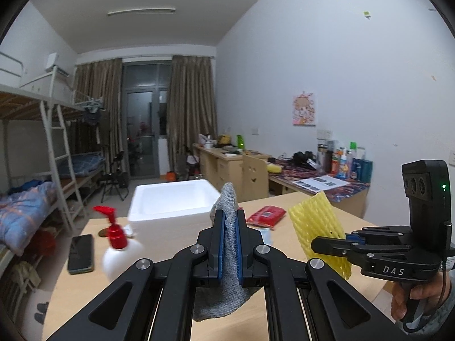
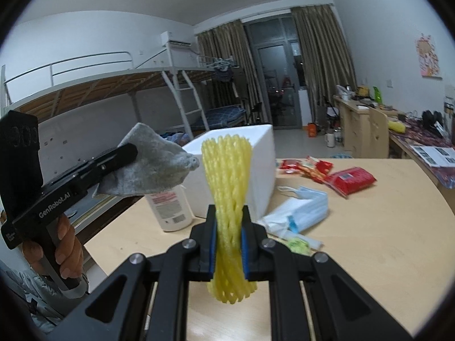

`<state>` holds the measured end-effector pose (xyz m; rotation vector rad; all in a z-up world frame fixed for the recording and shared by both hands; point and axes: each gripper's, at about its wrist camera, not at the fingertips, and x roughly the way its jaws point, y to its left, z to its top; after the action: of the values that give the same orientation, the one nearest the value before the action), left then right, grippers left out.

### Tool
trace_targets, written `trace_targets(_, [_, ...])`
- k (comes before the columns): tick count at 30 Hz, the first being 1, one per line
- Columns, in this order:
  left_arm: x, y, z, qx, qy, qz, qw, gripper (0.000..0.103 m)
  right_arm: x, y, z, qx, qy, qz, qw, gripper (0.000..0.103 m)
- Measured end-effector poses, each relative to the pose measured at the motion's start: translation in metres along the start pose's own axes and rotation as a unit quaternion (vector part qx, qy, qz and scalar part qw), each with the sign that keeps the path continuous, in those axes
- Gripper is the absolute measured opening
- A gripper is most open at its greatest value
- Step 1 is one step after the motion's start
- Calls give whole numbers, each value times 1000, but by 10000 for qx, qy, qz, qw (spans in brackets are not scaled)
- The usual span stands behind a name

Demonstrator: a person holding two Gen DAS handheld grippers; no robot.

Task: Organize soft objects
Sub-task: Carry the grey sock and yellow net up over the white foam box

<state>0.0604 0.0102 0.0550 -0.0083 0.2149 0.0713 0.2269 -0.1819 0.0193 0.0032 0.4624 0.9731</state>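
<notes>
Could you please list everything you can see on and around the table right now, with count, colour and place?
foam box: one, white, far side of the table
grey cloth: one, grey, clamped in the left tongs
foam net: one, yellow, clamped in the right tongs
pump bottle: one, white with red pump, table's left part
phone: one, dark, left table edge
red packet: one, red, right of the box
snack wrappers: a few, red, behind the packet
face masks: a stack, pale blue, mid table
table: one, light wood
left tongs: black, blue pads, shut
right tongs: black, blue pads, shut
hands: two, on the handles
</notes>
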Motion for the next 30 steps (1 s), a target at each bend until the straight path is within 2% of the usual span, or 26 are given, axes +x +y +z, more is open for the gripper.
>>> trace_targets(7, [-11, 14, -4, -52, -46, 291, 9996, 7, 17, 14, 4, -109, 25, 190, 9998, 17])
trace_targets(14, [-10, 24, 1, -137, -27, 381, 9992, 7, 27, 18, 9, -105, 55, 303, 9995, 17])
trace_targets(20, [-1, 31, 21, -165, 8, 467, 9988, 7, 33, 24, 31, -235, 7, 351, 9991, 17])
trace_targets(30, [36, 52, 62, -328, 335, 467, 9978, 7, 55, 22, 74, -303, 33, 314, 9990, 17])
